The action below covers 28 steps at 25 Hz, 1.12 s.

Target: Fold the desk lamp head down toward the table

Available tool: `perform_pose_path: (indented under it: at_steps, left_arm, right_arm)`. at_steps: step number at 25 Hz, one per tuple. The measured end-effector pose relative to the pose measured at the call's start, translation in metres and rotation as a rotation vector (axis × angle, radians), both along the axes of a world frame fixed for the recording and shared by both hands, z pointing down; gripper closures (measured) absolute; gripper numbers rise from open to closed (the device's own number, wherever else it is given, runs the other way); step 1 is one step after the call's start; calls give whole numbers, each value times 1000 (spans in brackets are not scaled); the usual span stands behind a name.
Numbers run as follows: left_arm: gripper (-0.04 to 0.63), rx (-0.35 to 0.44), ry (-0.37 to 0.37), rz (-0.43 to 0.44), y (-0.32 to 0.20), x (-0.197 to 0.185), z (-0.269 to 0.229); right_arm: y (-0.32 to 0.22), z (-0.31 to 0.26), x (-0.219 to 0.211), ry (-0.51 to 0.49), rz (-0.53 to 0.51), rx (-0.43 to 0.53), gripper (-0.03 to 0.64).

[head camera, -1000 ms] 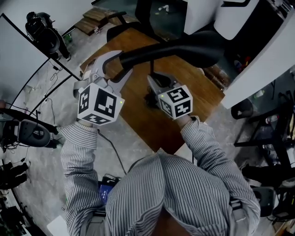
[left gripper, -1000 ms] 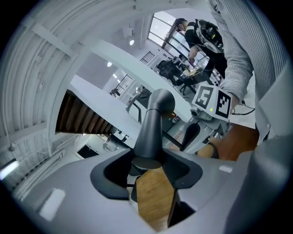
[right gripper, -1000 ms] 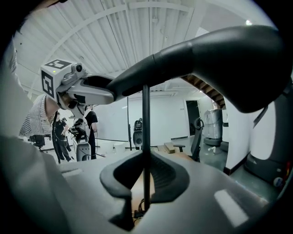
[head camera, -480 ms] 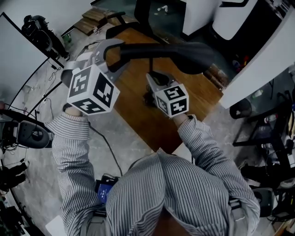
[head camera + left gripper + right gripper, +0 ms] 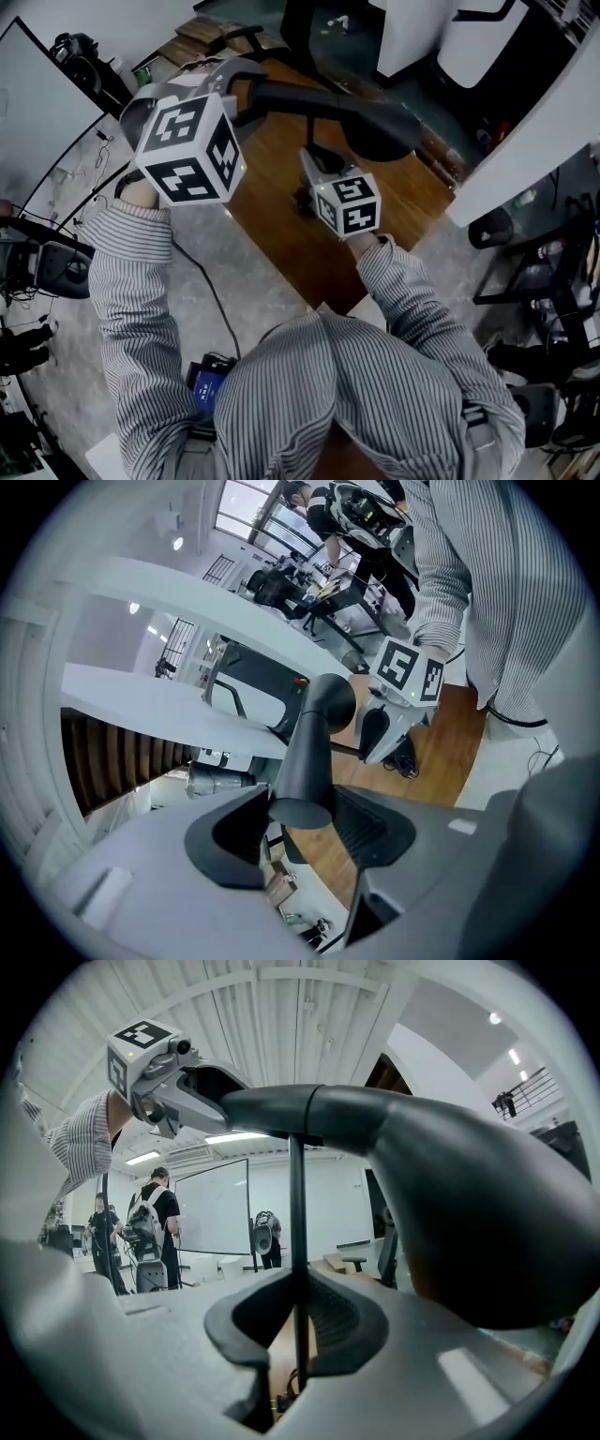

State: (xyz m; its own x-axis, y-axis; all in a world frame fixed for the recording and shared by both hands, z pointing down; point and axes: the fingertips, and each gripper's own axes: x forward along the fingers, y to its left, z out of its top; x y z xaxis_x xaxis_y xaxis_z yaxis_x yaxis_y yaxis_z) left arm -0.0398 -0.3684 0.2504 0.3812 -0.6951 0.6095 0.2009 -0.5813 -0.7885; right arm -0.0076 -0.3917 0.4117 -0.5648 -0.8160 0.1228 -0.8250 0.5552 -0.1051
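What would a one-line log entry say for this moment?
left gripper: jaws shut on narrow end of lamp head | right gripper: jaws shut on lamp pole | lamp head: above table, not yet folded down

The head view is dim and grey, its corners vignetted. The gripper views are brighter (fisheye-bent, black at the rim), lit by ceiling spots [image 5: 494, 1018] upper right. A soft sheen lies on the lamp head [image 5: 469, 1194]; the foreground is blurred.
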Motion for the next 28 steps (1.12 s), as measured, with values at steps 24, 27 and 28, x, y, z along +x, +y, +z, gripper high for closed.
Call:
perform_pose_path:
  at_steps: [24, 27, 28]
  left_arm:
    - [360, 26, -50, -11, -3, 7, -9]
    - [357, 64, 109, -33, -3, 2, -11]
    - [353, 84, 176, -45, -3, -2, -12]
  right_arm:
    - [-2, 0, -1, 0, 42, 44, 574]
    - [2, 0, -1, 8, 29, 50, 574]
    - [4, -1, 0, 2, 29, 55, 574]
